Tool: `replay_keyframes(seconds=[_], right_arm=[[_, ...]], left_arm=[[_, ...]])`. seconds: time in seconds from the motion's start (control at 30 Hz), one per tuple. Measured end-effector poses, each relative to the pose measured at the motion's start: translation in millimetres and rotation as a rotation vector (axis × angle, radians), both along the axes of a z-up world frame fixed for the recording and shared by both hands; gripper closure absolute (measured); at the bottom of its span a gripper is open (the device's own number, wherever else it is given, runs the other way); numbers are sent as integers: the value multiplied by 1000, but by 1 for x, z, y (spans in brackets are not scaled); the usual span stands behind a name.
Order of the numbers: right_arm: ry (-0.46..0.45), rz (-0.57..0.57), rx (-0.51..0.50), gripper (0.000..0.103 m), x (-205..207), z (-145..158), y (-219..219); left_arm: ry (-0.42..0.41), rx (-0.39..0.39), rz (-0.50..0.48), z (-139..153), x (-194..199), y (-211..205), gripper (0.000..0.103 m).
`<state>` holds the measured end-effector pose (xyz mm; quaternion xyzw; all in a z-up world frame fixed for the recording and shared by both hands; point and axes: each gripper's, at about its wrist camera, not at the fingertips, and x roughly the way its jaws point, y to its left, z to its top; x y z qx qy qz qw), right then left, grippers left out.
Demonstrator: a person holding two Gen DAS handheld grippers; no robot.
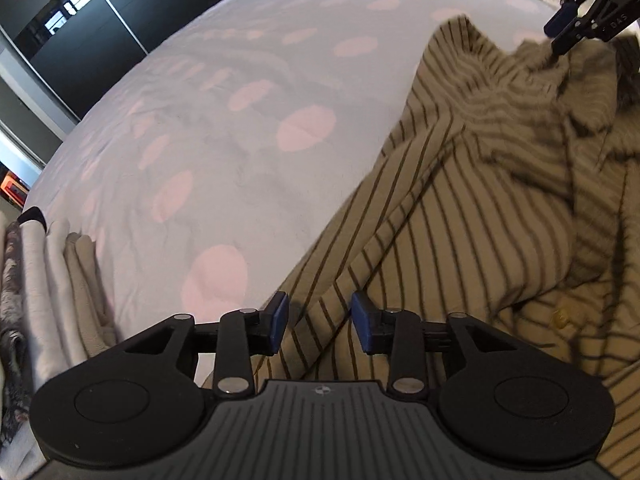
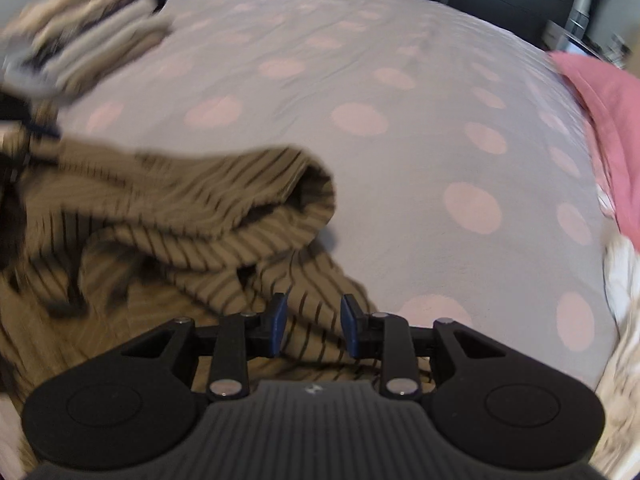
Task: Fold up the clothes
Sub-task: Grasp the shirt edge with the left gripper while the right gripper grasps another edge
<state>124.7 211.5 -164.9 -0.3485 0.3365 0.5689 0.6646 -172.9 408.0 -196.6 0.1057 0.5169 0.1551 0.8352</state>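
Note:
A tan shirt with dark stripes (image 1: pixel 460 220) lies crumpled on the bed, with a yellowish button (image 1: pixel 560 318) showing near its front. My left gripper (image 1: pixel 319 320) is open low over the shirt's left edge, and striped cloth shows in the gap between its blue pads. In the right wrist view the shirt (image 2: pixel 180 208) is bunched into a rolled fold. My right gripper (image 2: pixel 314 320) is open over a striped fold, fingers apart. From the left wrist view, the right gripper (image 1: pixel 560 36) hovers at the shirt's raised far part.
The bed has a grey sheet with pink dots (image 1: pixel 240 120). A stack of folded clothes (image 1: pixel 40 280) sits at the bed's left edge, blurred in the right wrist view (image 2: pixel 88 32). A pink blanket (image 2: pixel 600 100) and white cloth (image 2: pixel 624 280) lie at the right. Dark wardrobe doors (image 1: pixel 80 40) stand beyond.

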Motion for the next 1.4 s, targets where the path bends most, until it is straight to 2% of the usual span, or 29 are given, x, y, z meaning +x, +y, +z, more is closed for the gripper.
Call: replay_keyframes(seconds=[0.13, 0.27, 0.33, 0.37, 0.4, 0.6, 0.7, 0.9, 0.93, 0.97, 1.03, 1.27, 1.33, 1.4], right_arm=[[-70, 52, -44, 69, -1, -17, 4], [-82, 38, -54, 69, 6, -25, 4], [-84, 35, -54, 65, 8, -26, 2], [-96, 35, -51, 56, 8, -24, 1], [-107, 34, -43, 53, 8, -23, 0], [-103, 43, -64, 53, 7, -26, 2], [-106, 47, -64, 53, 5, -25, 1], [-86, 32, -49, 53, 8, -23, 1], [-87, 33, -51, 53, 8, -23, 1], [-85, 35, -52, 53, 9, -22, 0], [-83, 41, -54, 53, 9, -21, -2], [-45, 45, 13, 53, 17, -4, -11], [-40, 26, 34, 53, 20, -1, -11], [-43, 12, 47, 60, 21, 0, -9]], left_arm=[[7, 12, 3, -10, 6, 8, 70], [-20, 2, 28, -12, 10, 15, 70], [-34, 11, 25, -11, 12, 14, 70], [-42, 19, 22, -10, 14, 14, 70], [-48, 19, 22, -9, 16, 14, 70], [-45, -18, -24, -7, 22, 10, 70], [-48, 8, -54, -6, 22, 5, 65], [-6, 4, -54, -18, 24, 7, 67], [-25, -10, -25, -14, 23, 12, 78], [-45, -26, 6, -9, 22, 17, 93], [-85, -57, 68, 0, 20, 26, 102], [-227, -165, 285, 33, 13, 60, 103], [-242, -154, 361, 38, 5, 74, 103], [-222, -112, 397, 37, -1, 82, 103]])
